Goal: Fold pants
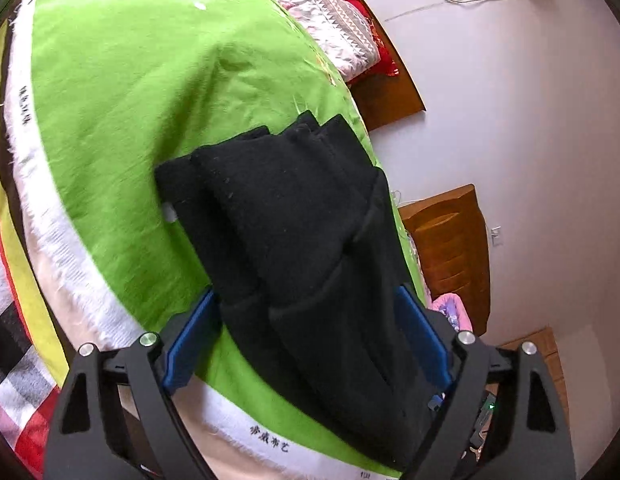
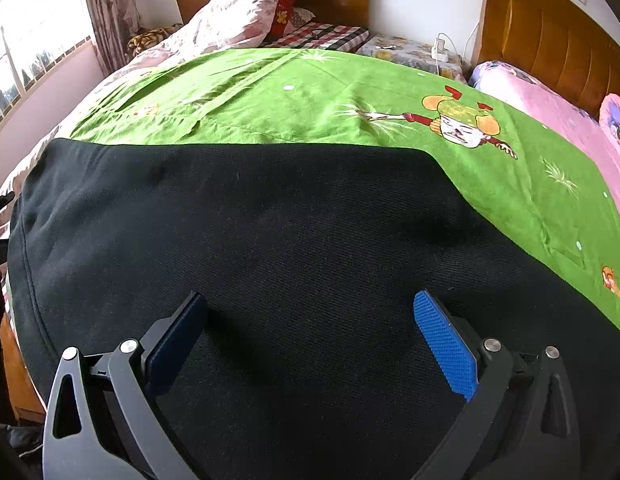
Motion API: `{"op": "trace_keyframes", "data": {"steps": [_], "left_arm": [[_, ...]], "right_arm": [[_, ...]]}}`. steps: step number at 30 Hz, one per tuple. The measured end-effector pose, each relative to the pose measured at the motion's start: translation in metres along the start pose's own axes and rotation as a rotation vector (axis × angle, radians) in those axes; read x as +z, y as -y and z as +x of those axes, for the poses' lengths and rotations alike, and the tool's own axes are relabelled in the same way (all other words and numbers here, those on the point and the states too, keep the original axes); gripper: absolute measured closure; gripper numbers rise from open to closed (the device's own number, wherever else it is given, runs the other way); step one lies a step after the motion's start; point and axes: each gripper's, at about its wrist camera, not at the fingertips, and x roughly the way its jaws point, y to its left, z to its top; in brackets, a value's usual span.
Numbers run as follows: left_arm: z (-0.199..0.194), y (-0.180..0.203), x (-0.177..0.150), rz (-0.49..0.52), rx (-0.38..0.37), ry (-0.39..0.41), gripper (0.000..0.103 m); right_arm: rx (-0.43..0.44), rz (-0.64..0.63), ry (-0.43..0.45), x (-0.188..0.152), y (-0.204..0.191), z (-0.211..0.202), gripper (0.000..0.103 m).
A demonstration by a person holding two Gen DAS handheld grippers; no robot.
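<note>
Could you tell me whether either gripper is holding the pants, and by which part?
Neither: both the left gripper and right gripper are open over the black pants.

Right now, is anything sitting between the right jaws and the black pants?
Nothing visible. The right gripper has its jaws spread wide directly over the black pants, which lie flat on the green sheet, with only bare fabric between and ahead of the jaws.

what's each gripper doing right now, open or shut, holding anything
left gripper: open, black pants bunched between its fingers, not clamped
right gripper: open, over the flat pants, holding nothing
</note>
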Motion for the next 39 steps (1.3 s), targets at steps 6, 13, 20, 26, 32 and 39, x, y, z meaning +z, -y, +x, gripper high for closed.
{"op": "trace_keyframes", "data": {"steps": [6, 13, 20, 26, 32, 39], "left_arm": [[-0.011, 0.0, -0.003, 0.033, 0.013, 0.006, 0.05], [-0.006, -0.02, -0.002, -0.044, -0.126, 0.014, 0.019], [0.002, 0.013, -0.007, 0.067, 0.096, 0.031, 0.036], [-0.014, 0.019, -0.008, 0.103, 0.128, 0.06, 0.073], [-0.035, 0.144, -0.034, 0.413, 0.177, 0.235, 0.076], [0.026, 0.291, -0.142, 0.972, 0.267, 0.197, 0.076]], "right_arm": [[-0.002, -0.001, 0.0, 0.0, -0.001, 0.0, 0.004], [0.107, 0.018, 0.067, 0.009, -0.024, -0.016, 0.004], [0.275, -0.357, 0.015, 0.034, -0.174, 0.0, 0.004], [0.221, -0.457, -0.061, 0.029, -0.208, 0.036, 0.004], [0.233, -0.448, -0.052, 0.03, -0.208, 0.038, 0.004], [0.203, -0.008, 0.313, 0.03, -0.098, -0.044, 0.004]]}}
